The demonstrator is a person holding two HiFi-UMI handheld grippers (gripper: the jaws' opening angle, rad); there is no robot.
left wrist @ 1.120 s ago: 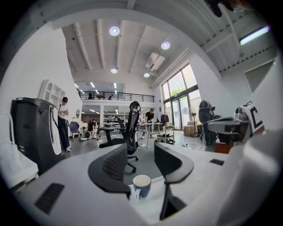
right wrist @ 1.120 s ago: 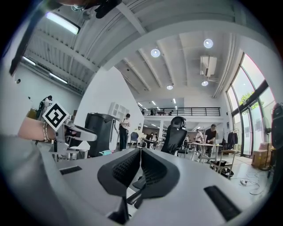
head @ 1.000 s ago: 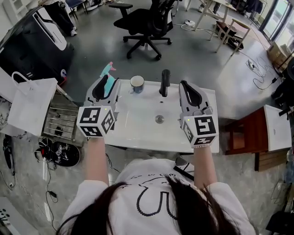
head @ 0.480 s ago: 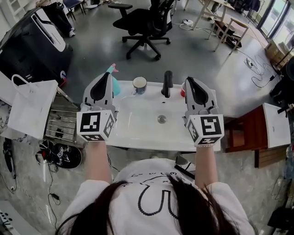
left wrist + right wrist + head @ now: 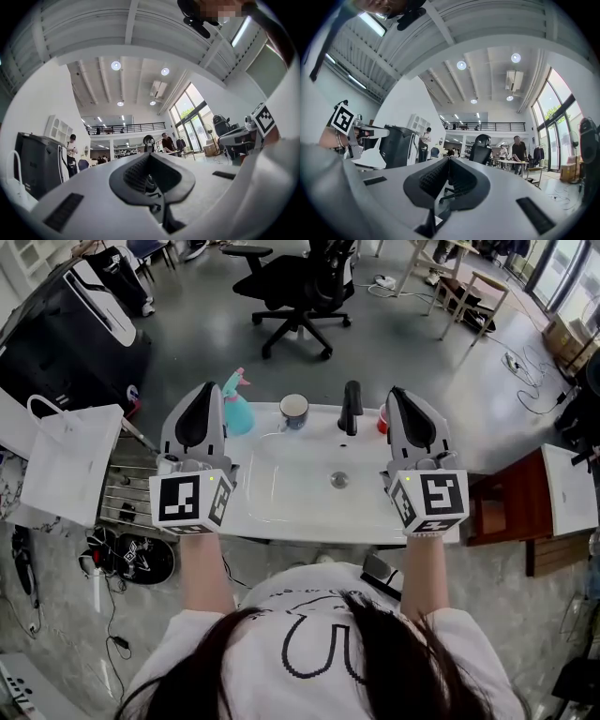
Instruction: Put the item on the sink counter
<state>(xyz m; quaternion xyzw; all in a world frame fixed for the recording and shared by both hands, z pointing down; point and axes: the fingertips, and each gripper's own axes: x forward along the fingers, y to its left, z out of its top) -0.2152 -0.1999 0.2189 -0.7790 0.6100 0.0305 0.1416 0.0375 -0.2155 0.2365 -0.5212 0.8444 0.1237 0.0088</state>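
A teal spray bottle with a pink trigger stands upright on the back left corner of the white sink counter. My left gripper hovers just left of it, apart from it, shut and empty. My right gripper hangs over the counter's right side, shut too, with nothing in it. In the left gripper view the left gripper points out into the room with its pads together. In the right gripper view the right gripper does the same.
A mug and a black faucet stand at the back of the basin; a red object peeks out beside the right gripper. A white paper bag and wire rack are left, a wooden table right, an office chair beyond.
The left gripper's jaws stood open around the spray bottle; now they are shut and drawn off to its left, and the bottle stands alone on the counter. Both grippers pulled back slightly.
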